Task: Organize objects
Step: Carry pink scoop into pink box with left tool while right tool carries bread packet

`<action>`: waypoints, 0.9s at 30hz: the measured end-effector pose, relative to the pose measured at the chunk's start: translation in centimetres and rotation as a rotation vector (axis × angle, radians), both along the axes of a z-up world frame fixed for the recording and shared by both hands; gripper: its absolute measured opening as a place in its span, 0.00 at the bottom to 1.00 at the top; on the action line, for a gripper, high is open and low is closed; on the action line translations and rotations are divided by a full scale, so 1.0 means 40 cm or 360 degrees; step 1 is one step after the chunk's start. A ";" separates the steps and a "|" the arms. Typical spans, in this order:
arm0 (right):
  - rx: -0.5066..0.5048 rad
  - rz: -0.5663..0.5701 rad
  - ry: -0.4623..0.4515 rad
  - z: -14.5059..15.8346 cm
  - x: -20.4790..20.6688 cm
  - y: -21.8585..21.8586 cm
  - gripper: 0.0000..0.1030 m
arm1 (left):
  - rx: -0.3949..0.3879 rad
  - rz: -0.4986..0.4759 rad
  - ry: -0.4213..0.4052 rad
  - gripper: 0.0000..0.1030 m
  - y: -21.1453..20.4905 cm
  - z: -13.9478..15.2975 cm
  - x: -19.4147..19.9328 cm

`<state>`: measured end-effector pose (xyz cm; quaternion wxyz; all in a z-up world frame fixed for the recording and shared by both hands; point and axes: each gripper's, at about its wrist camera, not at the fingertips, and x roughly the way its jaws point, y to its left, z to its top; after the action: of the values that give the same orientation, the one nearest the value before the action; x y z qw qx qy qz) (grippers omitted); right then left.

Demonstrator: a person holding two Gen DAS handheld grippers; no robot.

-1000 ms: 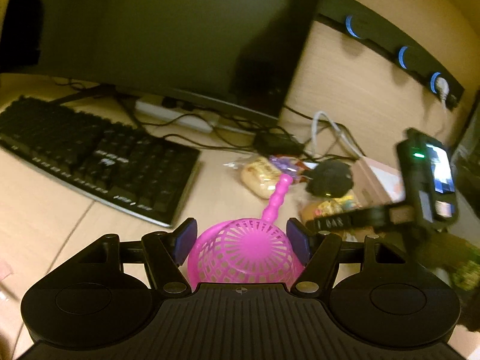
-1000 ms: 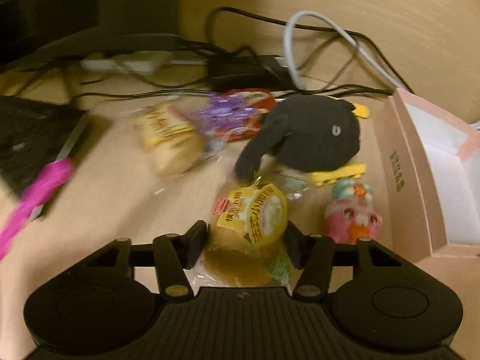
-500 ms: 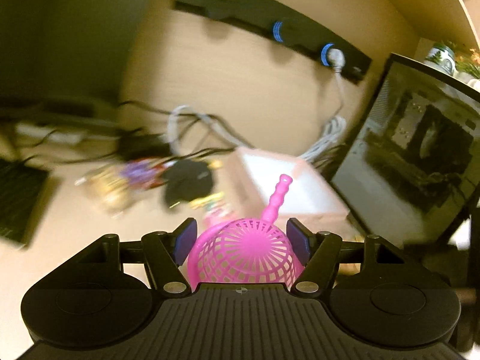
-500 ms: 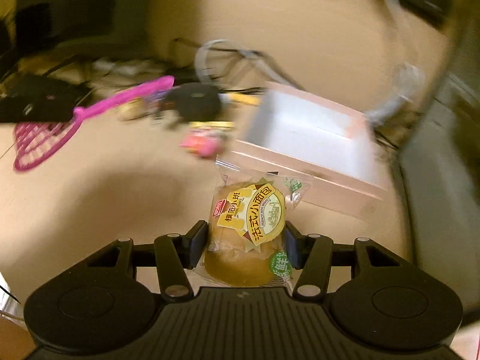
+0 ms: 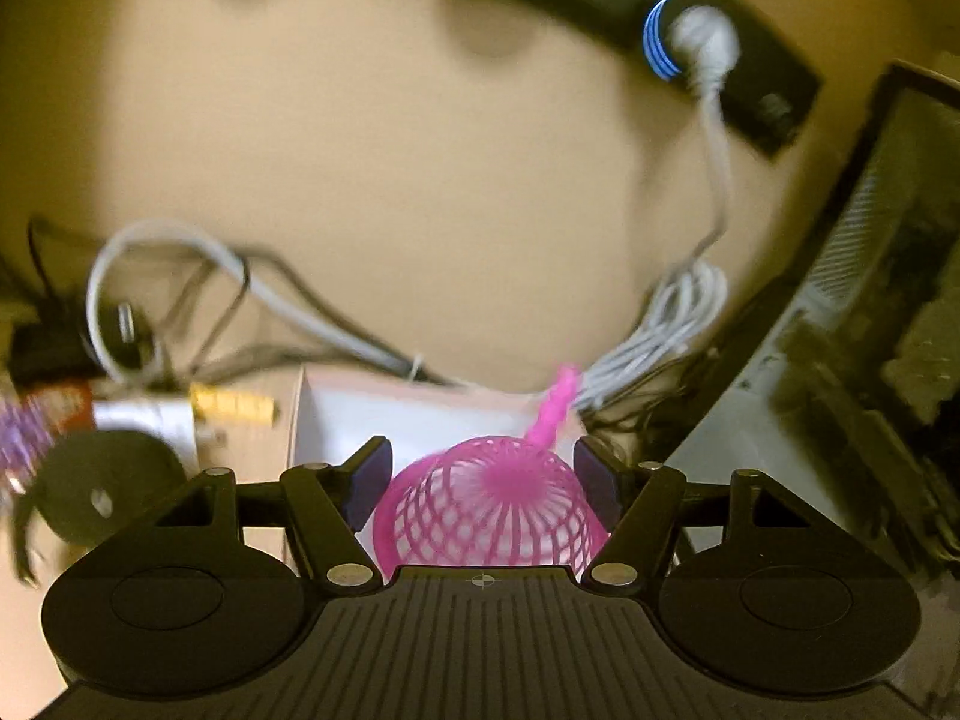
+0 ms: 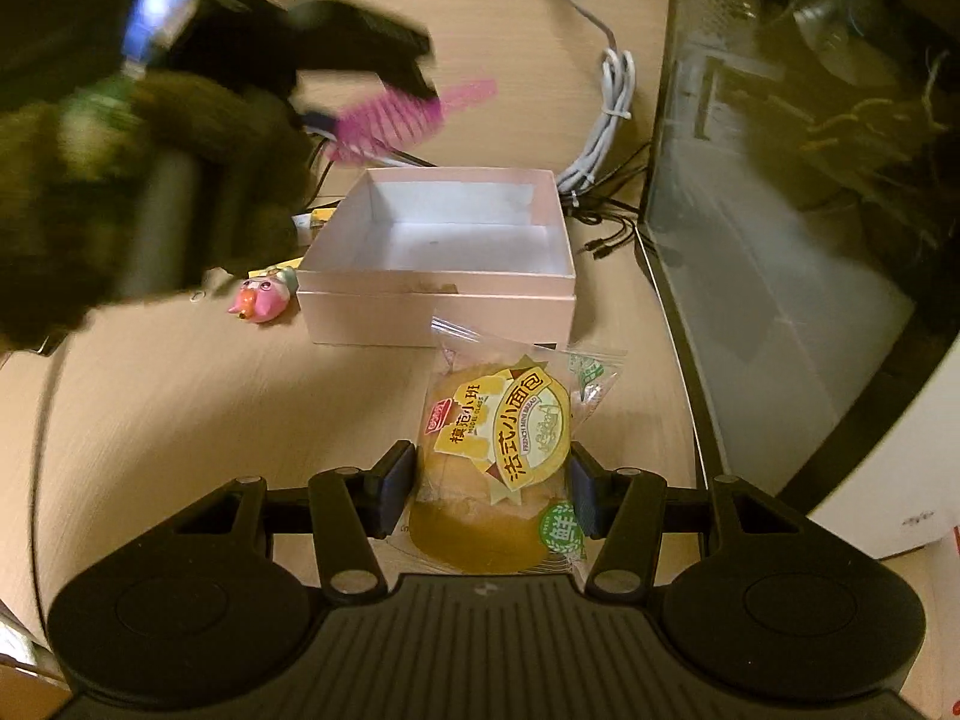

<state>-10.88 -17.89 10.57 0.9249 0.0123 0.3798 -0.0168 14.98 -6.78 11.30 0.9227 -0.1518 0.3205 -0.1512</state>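
Note:
My left gripper (image 5: 483, 483) is shut on a pink mesh scoop (image 5: 489, 510), its handle pointing forward over the open pink box (image 5: 420, 414). The scoop also shows in the right wrist view (image 6: 399, 117), held above the box's far left corner. My right gripper (image 6: 492, 495) is shut on a packaged mini bread (image 6: 501, 444) and holds it in front of the near wall of the box (image 6: 438, 315), whose white inside is bare.
A small pink toy (image 6: 264, 300) lies left of the box. A black plush (image 5: 102, 492) and snack packets lie further left. Coiled white cable (image 6: 606, 120) lies behind the box. A glass-sided computer case (image 6: 810, 210) stands on the right.
Both grippers swung right from the keyboard and snack pile to the pink box, carrying the scoop and the bread. The left gripper now hovers over the box's far side.

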 end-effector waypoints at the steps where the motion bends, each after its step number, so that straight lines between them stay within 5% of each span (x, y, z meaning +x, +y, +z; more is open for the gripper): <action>1: 0.0000 0.0003 -0.0005 0.000 -0.003 -0.003 0.51 | -0.0034 0.0017 0.0003 0.68 0.013 -0.012 -0.004; 9: 0.0045 0.0047 -0.0056 0.016 0.055 -0.035 0.51 | -0.0178 0.0171 -0.0156 0.68 0.194 0.014 -0.139; 18: 0.0021 0.0050 -0.0312 0.129 0.345 -0.038 0.52 | 0.0241 0.0167 0.0050 0.68 0.370 -0.093 -0.380; 20: 0.0044 0.0019 -0.0280 0.128 0.429 -0.034 0.72 | 0.0241 0.0192 0.0108 0.68 0.404 -0.110 -0.407; 27: 0.0079 0.0045 -0.0175 0.064 0.409 0.044 0.93 | 0.0343 0.0206 0.0133 0.68 0.479 -0.125 -0.407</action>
<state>5.47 -16.14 13.14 0.9439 0.0309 0.3288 0.0065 -1.31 12.36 6.32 0.9273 -0.0784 0.3627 -0.0495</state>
